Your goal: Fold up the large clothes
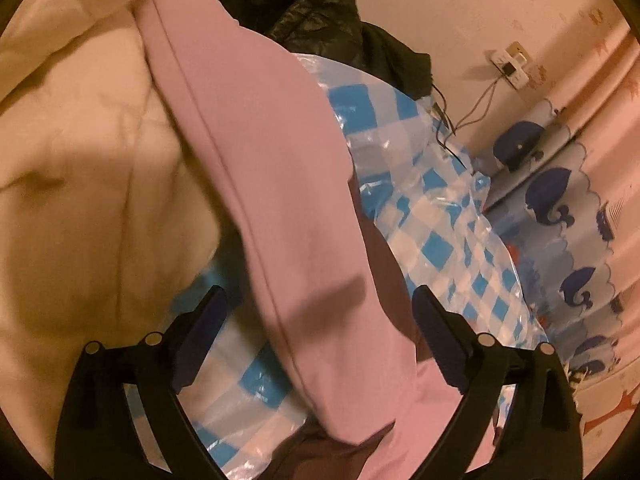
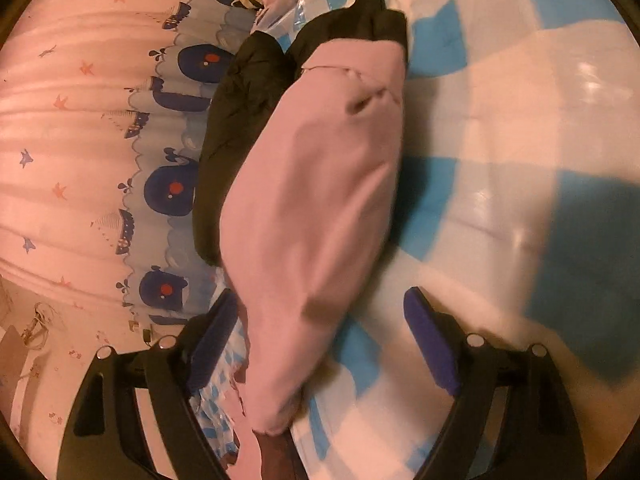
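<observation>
A pink garment lies in a long fold across the blue-and-white checked plastic sheet. My left gripper is open, its fingers either side of the pink cloth, not closed on it. In the right wrist view the pink garment is a bunched fold lying on the checked sheet with a black padded jacket under and behind it. My right gripper is open, the pink fold's near end between its fingers.
A cream quilted garment lies left of the pink one. The black jacket is piled at the far end. A whale-print cloth hangs at the sheet's edge. A wall socket with cables is on the wall.
</observation>
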`<state>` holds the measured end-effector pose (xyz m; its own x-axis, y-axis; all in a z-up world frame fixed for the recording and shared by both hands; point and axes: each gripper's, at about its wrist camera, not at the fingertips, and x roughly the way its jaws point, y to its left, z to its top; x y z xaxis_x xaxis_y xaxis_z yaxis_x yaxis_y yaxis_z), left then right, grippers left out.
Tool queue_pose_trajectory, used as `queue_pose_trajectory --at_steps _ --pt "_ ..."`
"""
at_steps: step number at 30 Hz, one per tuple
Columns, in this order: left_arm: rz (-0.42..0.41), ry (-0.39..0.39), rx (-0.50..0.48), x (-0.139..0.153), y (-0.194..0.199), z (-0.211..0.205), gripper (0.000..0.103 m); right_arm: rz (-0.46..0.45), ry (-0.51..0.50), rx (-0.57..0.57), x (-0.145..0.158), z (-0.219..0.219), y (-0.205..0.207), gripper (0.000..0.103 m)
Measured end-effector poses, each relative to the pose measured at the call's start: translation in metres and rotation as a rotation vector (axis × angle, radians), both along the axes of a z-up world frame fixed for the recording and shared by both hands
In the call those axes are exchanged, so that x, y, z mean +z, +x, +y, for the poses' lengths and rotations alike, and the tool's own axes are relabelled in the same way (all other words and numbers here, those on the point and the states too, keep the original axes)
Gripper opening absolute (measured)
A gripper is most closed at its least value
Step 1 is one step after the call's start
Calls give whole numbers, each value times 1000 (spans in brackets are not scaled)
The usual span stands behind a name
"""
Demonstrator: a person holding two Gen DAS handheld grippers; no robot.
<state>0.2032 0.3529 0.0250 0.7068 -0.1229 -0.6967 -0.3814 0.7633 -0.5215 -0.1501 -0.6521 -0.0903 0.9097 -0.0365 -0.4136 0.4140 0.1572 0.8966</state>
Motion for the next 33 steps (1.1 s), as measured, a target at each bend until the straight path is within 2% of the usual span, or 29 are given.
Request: queue_pose_trajectory --at_steps 4,7,8,10,14,18,21,25,29,32,33 --pt "-9 -5 -2 7 -15 -4 90 9 -64 0 3 -26 29 80" --pt "-12 5 -5 13 -22 -10 90 -11 -72 -3 3 -38 40 32" --pt "-10 3 -6 15 -26 -12 90 -27 -84 -19 7 -37 37 24" --pt "-28 -18 -8 18 -36 -16 90 -57 -136 -16 25 -28 33 19" --pt "-74 -30 -25 23 -62 -36 90 -94 -263 8 80 -6 38 17" --pt "-109 -45 -70 18 -93 -68 90 -163 -390 66 144 29 65 16" --pt "-141 -67 -86 12 -119 -91 91 -229 -497 161 198 78 105 16" --pt "-183 -90 -70 8 -148 -105 91 -310 -594 298 247 151 158 16" --pt "-197 -83 -53 7 -163 -106 92 -355 -671 439 271 237 207 16" --pt "-218 -37 -47 15 -168 -101 92 -359 -712 553 270 304 245 16" --pt "-230 -43 -37 16 -170 -96 92 -354 -722 596 265 328 256 16"
